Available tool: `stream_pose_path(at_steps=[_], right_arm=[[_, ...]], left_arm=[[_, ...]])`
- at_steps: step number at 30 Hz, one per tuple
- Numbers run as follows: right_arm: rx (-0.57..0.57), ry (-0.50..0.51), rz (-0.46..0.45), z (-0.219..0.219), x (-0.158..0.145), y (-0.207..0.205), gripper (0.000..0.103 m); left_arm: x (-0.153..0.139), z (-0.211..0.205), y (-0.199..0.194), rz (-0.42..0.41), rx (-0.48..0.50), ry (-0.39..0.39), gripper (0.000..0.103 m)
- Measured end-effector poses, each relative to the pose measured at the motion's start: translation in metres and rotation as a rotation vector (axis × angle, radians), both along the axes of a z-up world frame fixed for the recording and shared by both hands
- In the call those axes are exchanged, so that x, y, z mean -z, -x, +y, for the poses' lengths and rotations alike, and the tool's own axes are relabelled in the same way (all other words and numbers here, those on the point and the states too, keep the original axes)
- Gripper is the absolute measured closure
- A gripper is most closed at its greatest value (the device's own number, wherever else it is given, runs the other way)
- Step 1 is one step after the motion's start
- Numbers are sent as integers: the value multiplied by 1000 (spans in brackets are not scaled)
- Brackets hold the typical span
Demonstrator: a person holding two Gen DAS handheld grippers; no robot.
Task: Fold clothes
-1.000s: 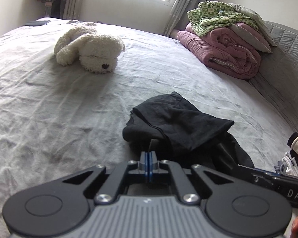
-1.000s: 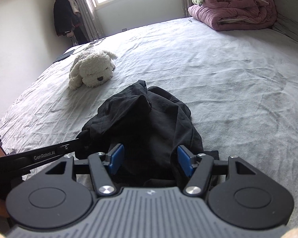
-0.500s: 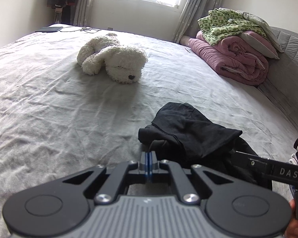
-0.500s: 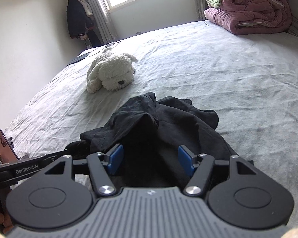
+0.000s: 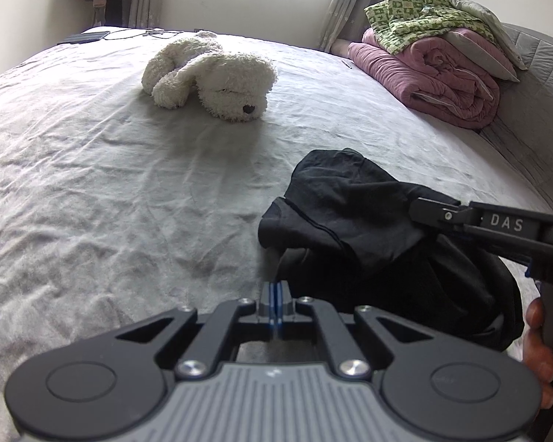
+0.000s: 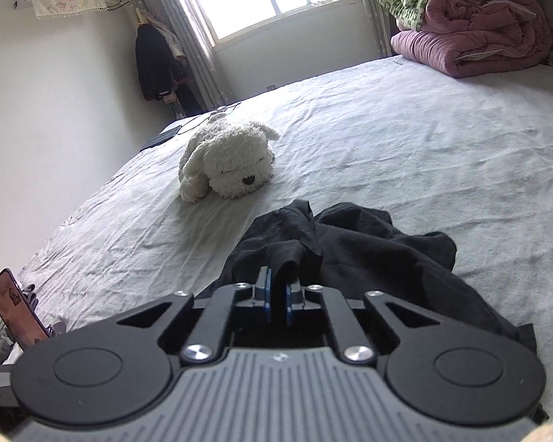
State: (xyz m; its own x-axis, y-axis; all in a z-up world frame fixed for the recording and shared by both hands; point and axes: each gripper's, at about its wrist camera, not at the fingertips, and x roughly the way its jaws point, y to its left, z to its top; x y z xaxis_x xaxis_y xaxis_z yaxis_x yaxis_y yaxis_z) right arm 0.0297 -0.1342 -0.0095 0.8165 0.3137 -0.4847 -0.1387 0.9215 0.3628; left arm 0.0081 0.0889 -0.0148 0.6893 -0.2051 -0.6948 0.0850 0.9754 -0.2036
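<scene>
Item: black garment (image 6: 350,254), crumpled on bed (image 6: 424,129), near side of plush dog (image 6: 228,169). My right gripper (image 6: 277,294) pinches a fold; left gripper (image 5: 275,300) closed at its edge. Step: gripping. Next, I judge: lift, spread flat.

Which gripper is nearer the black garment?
Right. The right gripper is shut on a fold of the black garment; the left gripper is shut at its edge.
</scene>
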Motion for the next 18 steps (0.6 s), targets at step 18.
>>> stream_pose_path(at_steps=[18], right_arm=[[257,-73,-90,-98,-38,29,100]], left_arm=[[-15,18,-21,-53,-104,32,102]])
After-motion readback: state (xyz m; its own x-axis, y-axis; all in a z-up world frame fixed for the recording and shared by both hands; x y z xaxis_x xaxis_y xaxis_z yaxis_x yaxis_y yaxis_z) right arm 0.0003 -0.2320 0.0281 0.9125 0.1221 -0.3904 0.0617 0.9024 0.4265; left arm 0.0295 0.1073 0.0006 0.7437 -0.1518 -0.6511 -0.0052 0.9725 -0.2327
